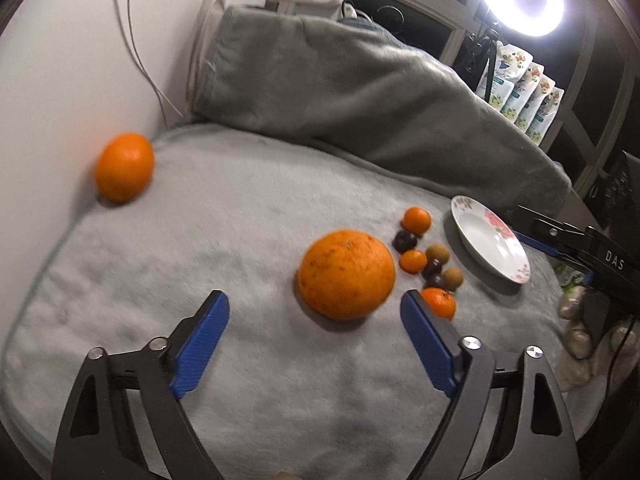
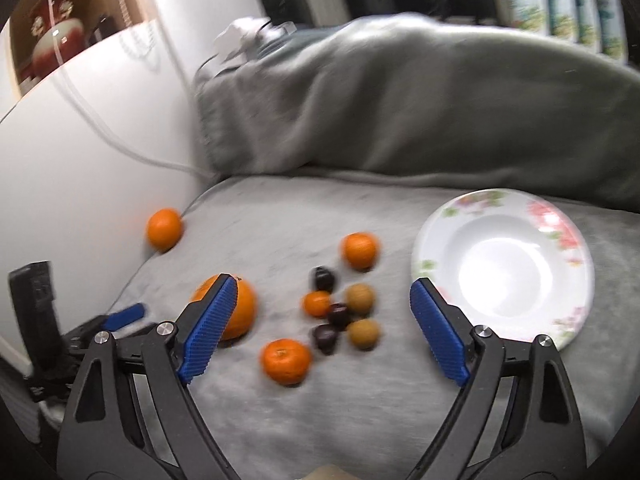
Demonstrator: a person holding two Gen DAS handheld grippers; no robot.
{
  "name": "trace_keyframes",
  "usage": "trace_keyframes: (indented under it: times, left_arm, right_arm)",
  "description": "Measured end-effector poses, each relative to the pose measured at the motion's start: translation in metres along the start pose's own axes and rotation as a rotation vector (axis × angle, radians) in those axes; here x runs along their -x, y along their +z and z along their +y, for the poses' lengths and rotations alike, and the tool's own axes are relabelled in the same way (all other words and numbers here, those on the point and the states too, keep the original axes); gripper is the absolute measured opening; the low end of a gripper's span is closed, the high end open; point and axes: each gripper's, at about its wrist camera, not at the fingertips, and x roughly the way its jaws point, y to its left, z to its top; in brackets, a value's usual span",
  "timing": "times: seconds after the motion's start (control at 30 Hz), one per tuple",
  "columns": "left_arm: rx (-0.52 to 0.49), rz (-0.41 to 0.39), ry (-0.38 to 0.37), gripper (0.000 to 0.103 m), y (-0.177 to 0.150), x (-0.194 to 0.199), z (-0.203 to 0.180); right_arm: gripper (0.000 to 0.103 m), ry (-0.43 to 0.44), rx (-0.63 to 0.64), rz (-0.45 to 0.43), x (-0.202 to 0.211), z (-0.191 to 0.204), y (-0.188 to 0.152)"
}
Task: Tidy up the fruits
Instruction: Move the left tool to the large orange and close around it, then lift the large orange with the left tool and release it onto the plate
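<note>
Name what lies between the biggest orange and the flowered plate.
A cluster of small fruits lies between the big orange and the plate: mandarins, dark plums and brownish round ones, clearest in the right wrist view.

Plate (image 2: 500, 216) right of fruit cluster (image 2: 340, 308)

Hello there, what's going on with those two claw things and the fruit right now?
Both grippers open, empty: left gripper, right gripper. Big orange just ahead of left fingers. Small fruits loose on blanket, plate empty. Nothing blocking.

Both wrist cameras look steeply down from close above the grey blanket (image 1: 200, 240); the left faces its wall-side edge, the right its plate-side edge, sharing the fruit cluster (image 2: 340, 308).
</note>
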Motion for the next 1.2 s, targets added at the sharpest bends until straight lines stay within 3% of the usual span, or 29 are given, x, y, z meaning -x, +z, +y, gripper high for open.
trace_keyframes:
  times: [0.1,0.17,0.3,0.4,0.47,0.57,1.2]
  left_arm:
    - [0.013,0.030,-0.040,0.077,-0.003,-0.009,-0.001]
    - [0.024,0.048,-0.067,0.074,-0.005,-0.013,-0.001]
    - [0.057,0.079,-0.120,0.070,-0.005,-0.019,0.002]
    - [0.069,0.087,-0.140,0.068,-0.004,-0.019,0.002]
    - [0.071,0.088,-0.148,0.067,-0.003,-0.020,0.002]
    - [0.071,0.089,-0.153,0.062,-0.003,-0.022,0.003]
    - [0.084,0.114,-0.177,0.051,-0.003,-0.042,0.011]
  right_arm:
    - [0.090,0.075,-0.007,0.059,-0.019,0.010,0.004]
    - [0.081,0.112,-0.010,0.094,-0.030,0.014,0.006]
    - [0.078,0.184,0.004,0.165,-0.053,0.027,0.005]
    - [0.078,0.208,0.018,0.211,-0.069,0.036,0.004]
    - [0.070,0.237,0.013,0.239,-0.079,0.039,0.004]
    - [0.068,0.275,0.007,0.266,-0.088,0.044,0.005]
    - [0.067,0.297,-0.019,0.371,-0.116,0.048,-0.004]
